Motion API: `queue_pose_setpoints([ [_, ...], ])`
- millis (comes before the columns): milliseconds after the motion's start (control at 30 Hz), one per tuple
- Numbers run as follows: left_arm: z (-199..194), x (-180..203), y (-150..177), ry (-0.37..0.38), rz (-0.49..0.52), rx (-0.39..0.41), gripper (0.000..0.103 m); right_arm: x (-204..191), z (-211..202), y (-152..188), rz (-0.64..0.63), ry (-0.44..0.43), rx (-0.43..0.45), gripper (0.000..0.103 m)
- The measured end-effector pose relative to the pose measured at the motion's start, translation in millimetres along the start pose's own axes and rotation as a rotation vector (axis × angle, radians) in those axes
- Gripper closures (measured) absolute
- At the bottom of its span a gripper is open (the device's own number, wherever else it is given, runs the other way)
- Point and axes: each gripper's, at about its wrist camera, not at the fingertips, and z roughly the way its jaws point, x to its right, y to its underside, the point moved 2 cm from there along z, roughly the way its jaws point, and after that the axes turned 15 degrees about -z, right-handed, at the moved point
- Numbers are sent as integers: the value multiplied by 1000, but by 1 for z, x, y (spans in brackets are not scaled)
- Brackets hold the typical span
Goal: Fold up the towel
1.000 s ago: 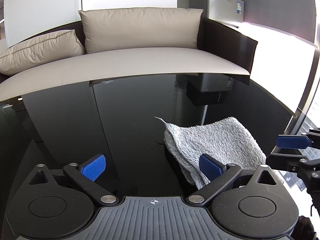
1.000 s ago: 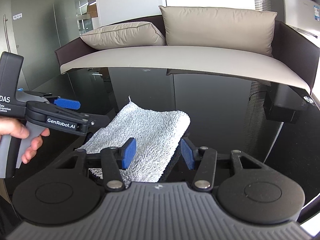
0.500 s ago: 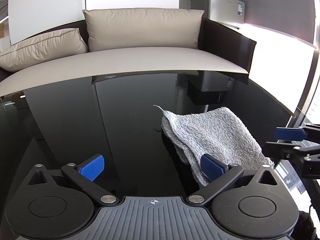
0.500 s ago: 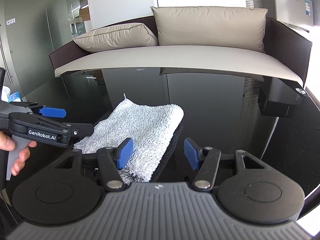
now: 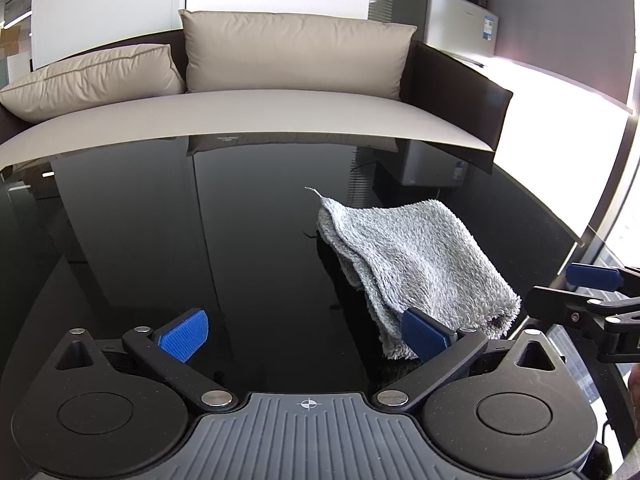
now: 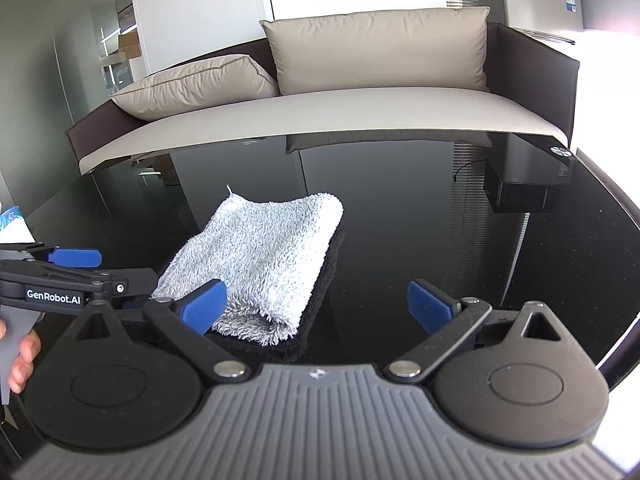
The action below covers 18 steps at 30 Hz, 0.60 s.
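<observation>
A grey fluffy towel [image 5: 416, 264] lies folded in layers on the black glass table [image 5: 200, 240], a loose thread at its far corner. My left gripper [image 5: 304, 336] is open and holds nothing; its right pad [image 5: 424, 336] stands in front of the towel's near edge. The right gripper [image 6: 318, 306] has its jaws opening wide. The towel's [image 6: 264, 256] near end lies just beyond its left pad [image 6: 204, 306], and neither pad presses on it. Each gripper shows at the edge of the other's view: the right gripper [image 5: 592, 292], the left gripper [image 6: 76, 276].
A sofa [image 5: 296, 60] with two beige cushions runs along the table's far edge. A small fridge [image 5: 452, 20] with a microwave on top stands at the back right. A hand [image 6: 20, 356] holds the left gripper's handle. Bright windows lie to the right.
The right gripper's jaws have spread from about half open to wide. Both grippers have drawn back a little from the towel, which lies as before.
</observation>
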Motion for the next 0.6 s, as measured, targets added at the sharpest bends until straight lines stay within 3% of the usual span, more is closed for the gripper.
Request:
queue_pose_setpoints([
  [600,-26,-4,18,-1,-23,17,1,-7,-26,22,53,77,-20,0],
])
